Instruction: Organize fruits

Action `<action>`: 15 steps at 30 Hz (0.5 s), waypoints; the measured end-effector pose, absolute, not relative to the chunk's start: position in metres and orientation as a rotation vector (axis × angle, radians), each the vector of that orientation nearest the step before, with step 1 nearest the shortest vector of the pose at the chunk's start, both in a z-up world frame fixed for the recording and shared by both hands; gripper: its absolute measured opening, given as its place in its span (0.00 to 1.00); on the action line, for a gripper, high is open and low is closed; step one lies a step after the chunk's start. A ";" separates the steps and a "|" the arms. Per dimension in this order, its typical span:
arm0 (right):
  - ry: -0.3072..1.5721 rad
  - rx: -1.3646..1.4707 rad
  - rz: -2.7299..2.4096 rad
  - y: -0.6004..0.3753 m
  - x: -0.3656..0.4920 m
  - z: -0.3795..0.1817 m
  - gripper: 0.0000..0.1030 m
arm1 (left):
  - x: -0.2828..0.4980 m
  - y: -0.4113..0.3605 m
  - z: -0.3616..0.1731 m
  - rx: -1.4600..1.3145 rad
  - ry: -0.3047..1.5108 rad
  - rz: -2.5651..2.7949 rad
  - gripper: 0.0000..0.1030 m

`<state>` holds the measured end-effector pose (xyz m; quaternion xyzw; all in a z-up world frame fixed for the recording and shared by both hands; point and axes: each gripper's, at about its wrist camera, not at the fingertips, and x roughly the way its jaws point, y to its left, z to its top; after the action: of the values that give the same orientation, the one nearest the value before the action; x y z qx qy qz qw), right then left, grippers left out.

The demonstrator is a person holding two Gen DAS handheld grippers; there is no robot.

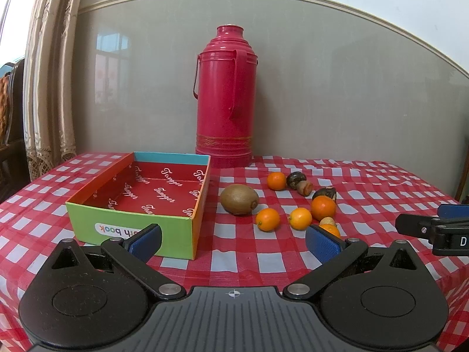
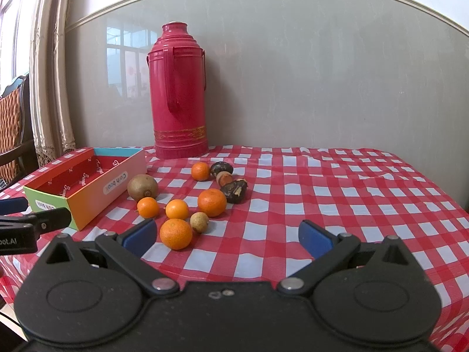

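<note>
A colourful open box (image 1: 140,202) (image 2: 85,187) with a red printed inside stands empty on the left of the checked tablecloth. To its right lie a brown kiwi (image 1: 239,199) (image 2: 142,187), several small oranges (image 1: 268,219) (image 2: 176,233), a small tan fruit (image 2: 199,222) and dark brown water-chestnut-like pieces (image 1: 296,180) (image 2: 234,191). My left gripper (image 1: 234,242) is open, low over the cloth in front of the box and the fruit, holding nothing. My right gripper (image 2: 228,236) is open too, just short of the nearest orange, with nothing between its blue pads.
A tall pink-red thermos flask (image 1: 225,96) (image 2: 178,91) stands at the back against the grey wall. Curtains (image 1: 49,88) and a chair (image 2: 13,135) are off the table's left side. The tablecloth (image 2: 351,205) stretches bare to the right of the fruit.
</note>
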<state>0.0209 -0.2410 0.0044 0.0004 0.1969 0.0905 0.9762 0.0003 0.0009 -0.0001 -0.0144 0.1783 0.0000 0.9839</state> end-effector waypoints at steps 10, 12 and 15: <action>0.398 0.000 0.182 -0.241 0.021 0.004 0.95 | 0.000 0.001 0.001 -0.027 0.355 0.001 1.00; 0.397 0.001 0.182 -0.241 0.021 0.004 0.95 | 0.000 0.000 0.001 -0.027 0.356 0.001 1.00; 0.397 0.001 0.182 -0.241 0.021 0.005 0.95 | 0.000 0.000 0.001 -0.026 0.355 0.002 1.00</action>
<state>0.0211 -0.2411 0.0045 0.0004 0.1970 0.0905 0.9762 -0.0002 0.0000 0.0013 -0.0132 0.1766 0.0010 0.9842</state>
